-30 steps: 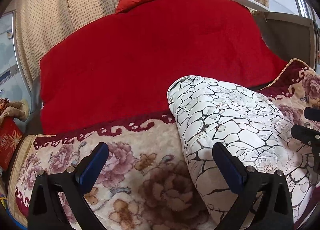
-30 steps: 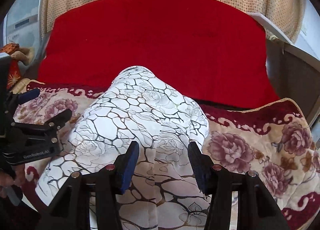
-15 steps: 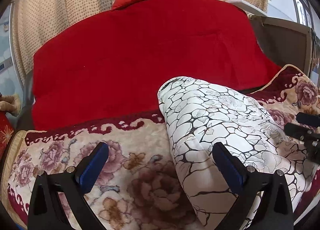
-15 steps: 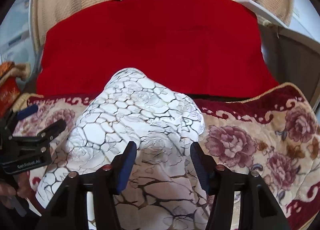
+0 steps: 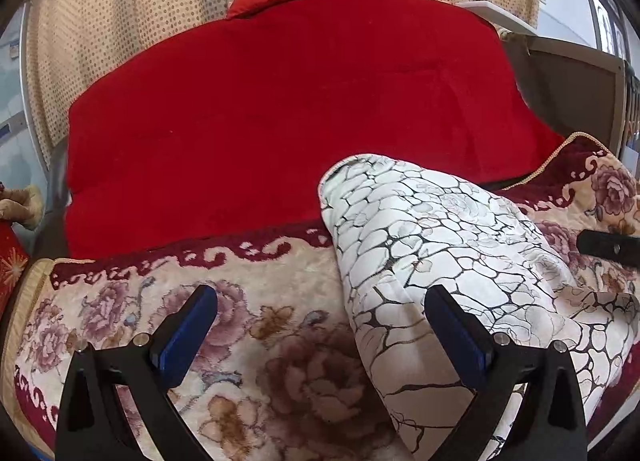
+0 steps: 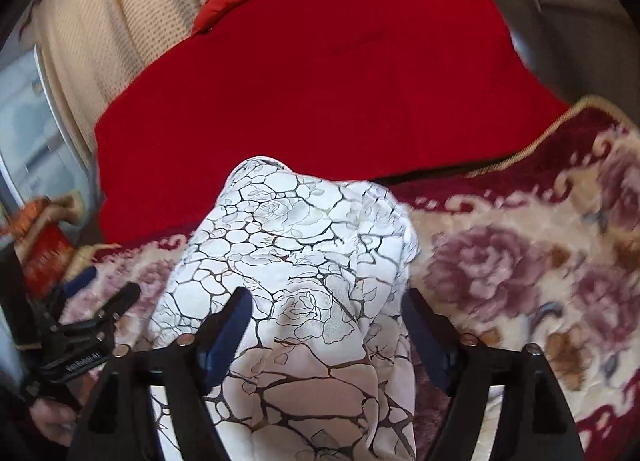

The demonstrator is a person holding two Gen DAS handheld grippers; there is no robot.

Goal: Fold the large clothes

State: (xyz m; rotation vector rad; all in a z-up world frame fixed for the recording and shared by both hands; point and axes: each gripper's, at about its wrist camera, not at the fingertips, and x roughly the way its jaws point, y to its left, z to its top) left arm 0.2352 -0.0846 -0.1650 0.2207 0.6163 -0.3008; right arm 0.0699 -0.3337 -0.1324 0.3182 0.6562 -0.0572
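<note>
Right wrist view shows your right gripper (image 6: 326, 335) letting go: a second ago its blue pads sat close on either side of a ridge of the white padded garment (image 6: 296, 261), and now the jaws are opening, spread wide with the cloth lying loose between them and neither pad pressing it. The view has also rolled, so the red quilt (image 6: 320, 73) now slants up toward 1 o'clock where before it sat square. Your left gripper (image 5: 320, 337) has stayed where it was, jaws released and wide, its right pad resting against the garment's near flank at 5 o'clock and its left pad over the floral blanket (image 5: 256, 341) at 7 o'clock, gripping nothing. I take this to mean the fold you just laid is finished and set down, so the bundle must now hold its shape alone; the next grasp probably has to find a fresh edge. The garment is white with a dark cracked-line and faint rose print, puffy and quilted. It lies as a thick rounded roll on the blanket, its far end at 12 o'clock just overlapping the quilt's near edge. In the left wrist view it runs from centre toward 4 o'clock, with a flatter flap trailing off at 3 o'clock.
</note>
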